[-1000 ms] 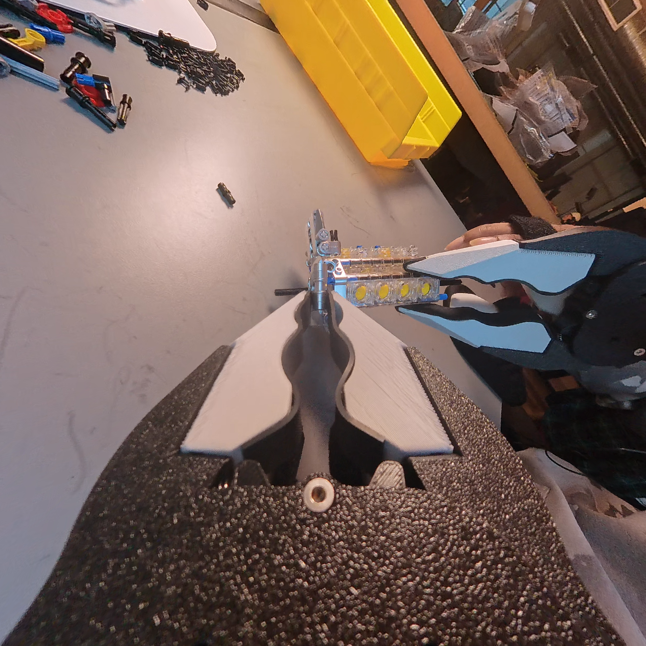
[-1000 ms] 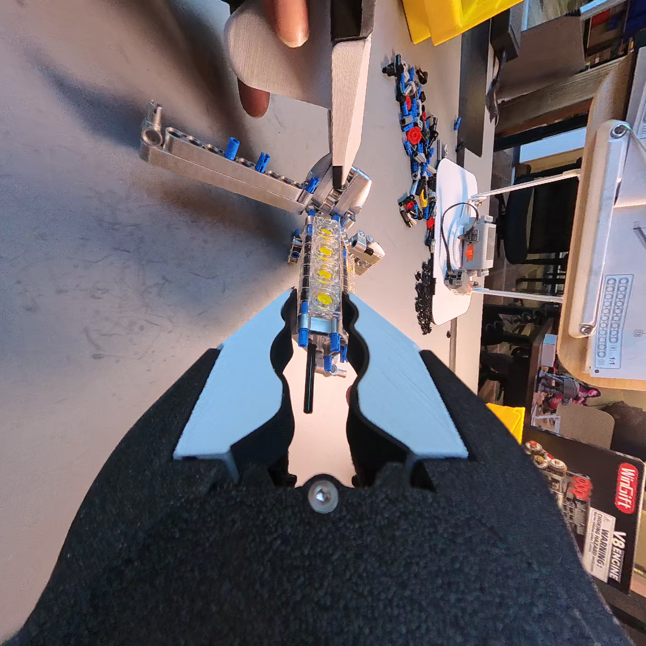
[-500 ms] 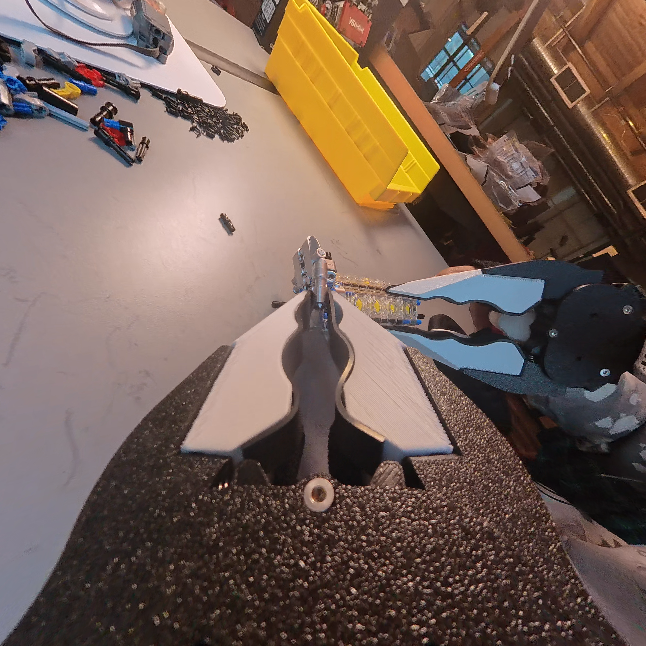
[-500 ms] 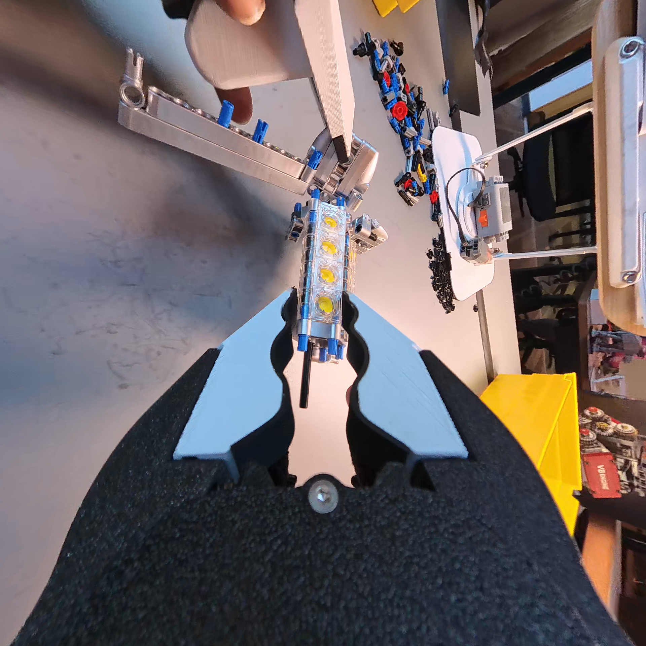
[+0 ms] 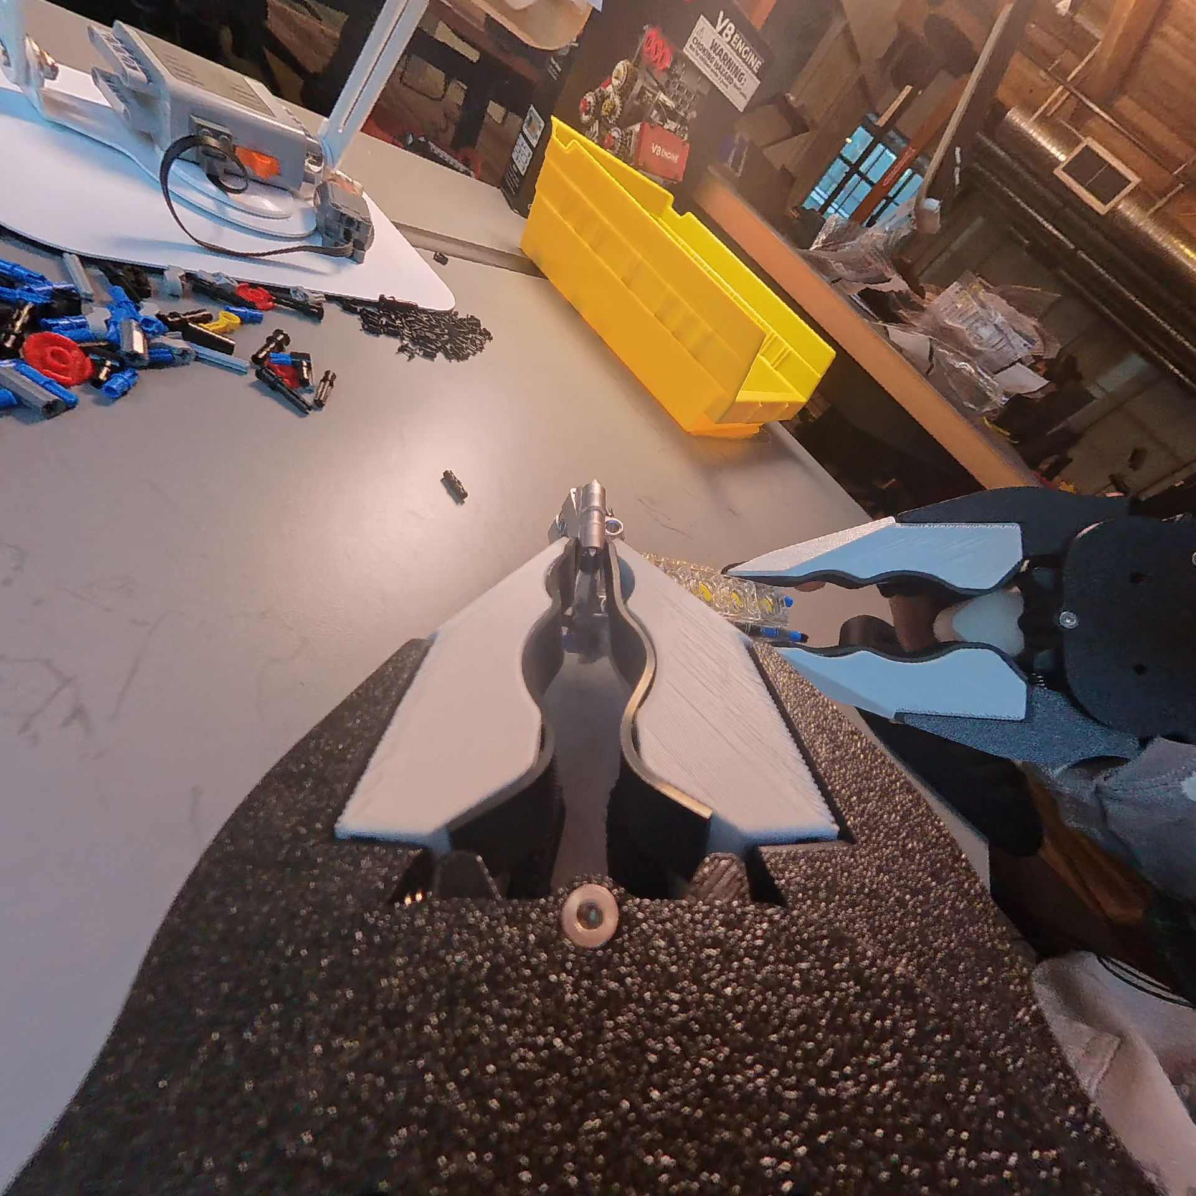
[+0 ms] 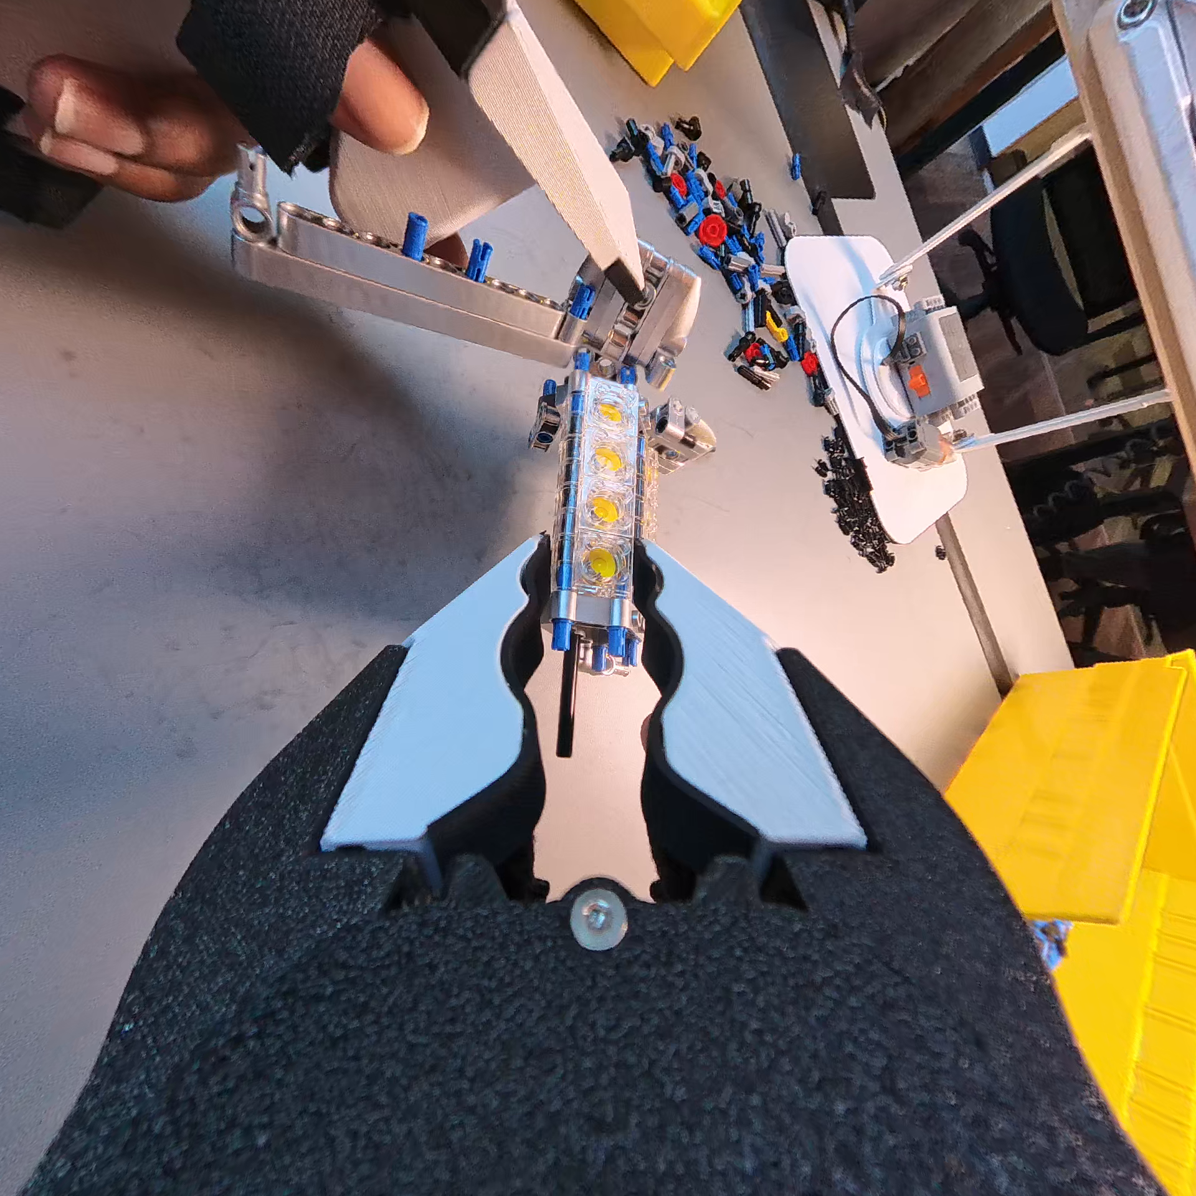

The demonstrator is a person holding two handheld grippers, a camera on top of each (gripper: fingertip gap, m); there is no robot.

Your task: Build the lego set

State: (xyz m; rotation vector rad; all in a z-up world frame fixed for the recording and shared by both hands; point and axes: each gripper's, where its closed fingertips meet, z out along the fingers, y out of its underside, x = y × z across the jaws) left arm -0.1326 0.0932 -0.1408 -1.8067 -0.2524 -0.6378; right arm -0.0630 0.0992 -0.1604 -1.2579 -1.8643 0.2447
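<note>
A brick-built engine assembly is held between both grippers above the grey table (image 5: 259,550). My left gripper (image 5: 590,547) is shut on its silver end piece (image 5: 592,511). In the right wrist view the left gripper's fingertip (image 6: 628,285) clamps that end piece (image 6: 653,317), and a long silver beam (image 6: 401,285) with blue pins runs off to the left. My right gripper (image 6: 590,547) is shut on the clear cylinder block with yellow pistons (image 6: 602,453). A black axle (image 6: 566,705) sticks back between its fingers. The right gripper (image 5: 741,606) also shows in the left wrist view.
Loose blue, black and red parts (image 5: 97,343) and a heap of black pins (image 5: 427,330) lie by a white board (image 5: 129,213) bearing a grey battery box (image 5: 194,123). A yellow bin (image 5: 647,310) and a printed black box (image 5: 666,84) stand behind. One black pin (image 5: 455,485) lies alone. Tip to tip, the grippers are about 8 cm apart.
Both grippers have kept their hold and turned the assembly. The left wrist view has tipped up, so the beam now points along it and the clear block is mostly hidden.
</note>
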